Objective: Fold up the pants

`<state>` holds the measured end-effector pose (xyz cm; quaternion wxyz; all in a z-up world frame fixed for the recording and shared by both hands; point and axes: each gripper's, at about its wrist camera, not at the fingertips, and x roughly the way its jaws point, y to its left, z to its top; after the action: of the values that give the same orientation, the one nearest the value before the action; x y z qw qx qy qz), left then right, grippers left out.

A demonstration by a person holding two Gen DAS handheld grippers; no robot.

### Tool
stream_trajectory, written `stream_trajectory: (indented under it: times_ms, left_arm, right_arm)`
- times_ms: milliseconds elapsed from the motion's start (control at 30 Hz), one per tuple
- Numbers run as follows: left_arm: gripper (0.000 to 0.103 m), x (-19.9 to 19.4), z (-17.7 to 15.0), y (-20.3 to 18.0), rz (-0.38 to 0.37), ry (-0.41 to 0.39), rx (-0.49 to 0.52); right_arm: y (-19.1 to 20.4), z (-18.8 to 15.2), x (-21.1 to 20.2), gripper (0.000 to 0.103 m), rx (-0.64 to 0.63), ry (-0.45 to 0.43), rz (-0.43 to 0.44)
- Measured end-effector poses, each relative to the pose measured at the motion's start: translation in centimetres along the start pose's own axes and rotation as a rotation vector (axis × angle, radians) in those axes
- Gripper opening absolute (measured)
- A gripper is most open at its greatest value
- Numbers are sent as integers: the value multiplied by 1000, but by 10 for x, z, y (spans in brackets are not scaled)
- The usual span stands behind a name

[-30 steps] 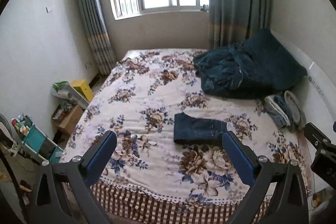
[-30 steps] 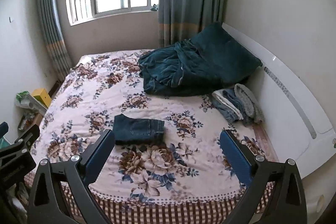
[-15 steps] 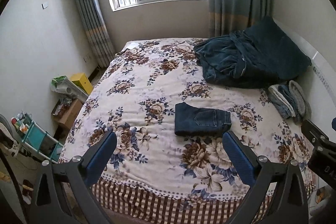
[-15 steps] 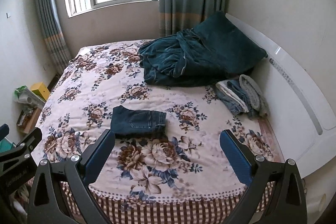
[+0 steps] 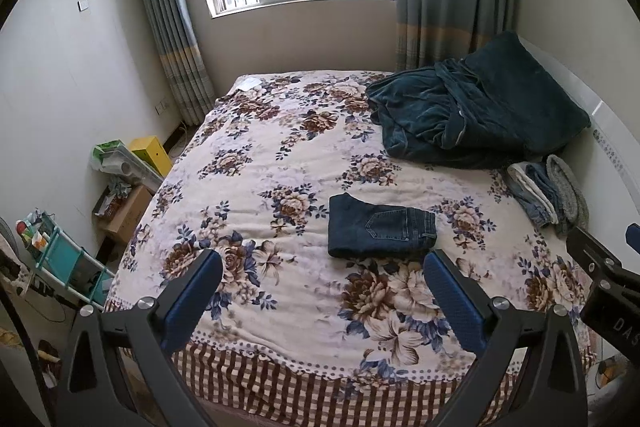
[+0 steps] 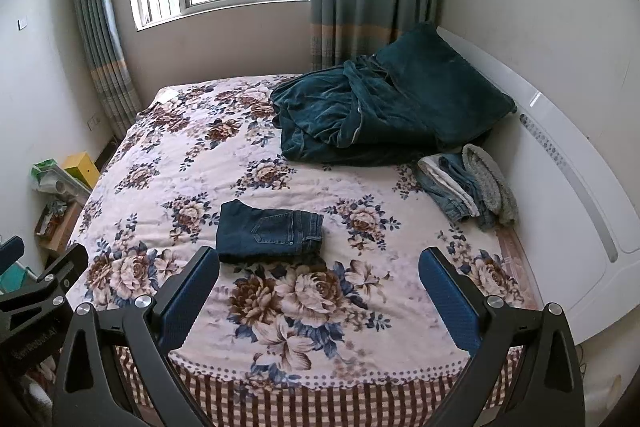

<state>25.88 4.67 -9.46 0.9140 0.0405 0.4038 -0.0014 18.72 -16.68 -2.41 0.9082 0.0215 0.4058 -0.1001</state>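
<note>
A pair of dark blue jeans [image 5: 380, 229] lies folded into a small rectangle on the floral bedspread [image 5: 280, 155], back pocket up. It also shows in the right wrist view [image 6: 270, 233]. My left gripper [image 5: 322, 273] is open and empty, held above the bed's near edge, short of the jeans. My right gripper [image 6: 318, 269] is open and empty too, also above the near edge, with the jeans just beyond its left finger [image 6: 188, 295]. Neither gripper touches the jeans.
A dark teal blanket and pillow [image 5: 476, 111] lie heaped at the far right of the bed. A small stack of folded clothes [image 5: 548, 193] sits by the white headboard [image 6: 560, 163]. Boxes and a teal rack [image 5: 60, 259] stand on the floor to the left.
Both grippers have drawn back and risen from the bed, so the jeans sit farther off and higher in both views. The jeans have not moved. Both grippers stay open.
</note>
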Motion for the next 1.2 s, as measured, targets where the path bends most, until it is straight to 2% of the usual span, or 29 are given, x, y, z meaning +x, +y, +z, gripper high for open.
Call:
stream_trajectory:
  times_ms: [1200]
  left_arm:
    - [103, 5, 9, 0, 6, -27, 8]
  right_arm:
    - [8, 7, 9, 102, -10, 0, 25]
